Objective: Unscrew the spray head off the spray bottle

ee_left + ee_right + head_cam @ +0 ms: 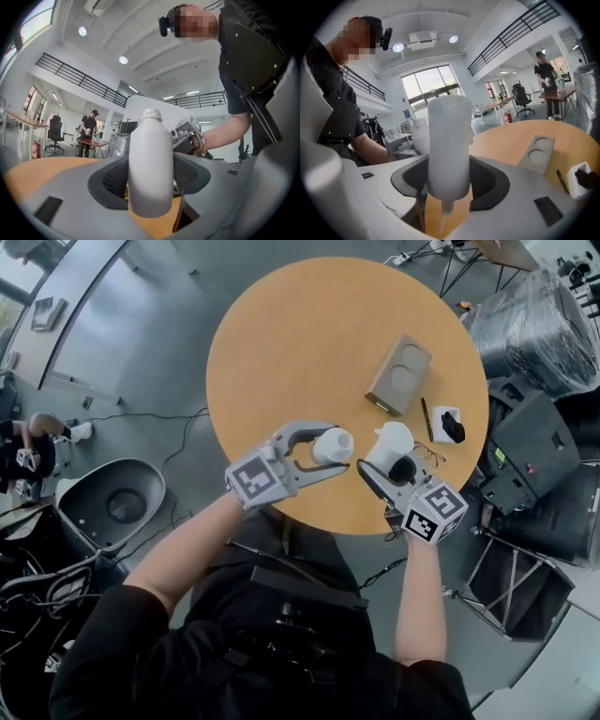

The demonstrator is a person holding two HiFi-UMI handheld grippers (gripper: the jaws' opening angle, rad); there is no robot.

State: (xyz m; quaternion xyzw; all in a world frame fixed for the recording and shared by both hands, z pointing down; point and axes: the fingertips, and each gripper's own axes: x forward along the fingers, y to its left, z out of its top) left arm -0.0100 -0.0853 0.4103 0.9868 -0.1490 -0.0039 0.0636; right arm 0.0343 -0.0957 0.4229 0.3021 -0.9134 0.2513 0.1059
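Left gripper view settles it: my left gripper (323,448) pinches the white spray bottle (150,164) by its body, and its threaded neck (151,114) stands bare. My right gripper (386,467) clamps the spray head (449,140), with its dip tube (442,219) hanging free. I judge the unscrewing done; only setting both parts down seems left. Both are over the near edge of the round wooden table (309,343). A grey two-hole tray (398,374) and a pen (427,418) lie farther right. The room is an open office with a railed gallery (79,77).

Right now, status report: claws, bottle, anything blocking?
Left claw shut on bottle, neck bare. Right claw shut on spray head, already off. Nothing blocking.
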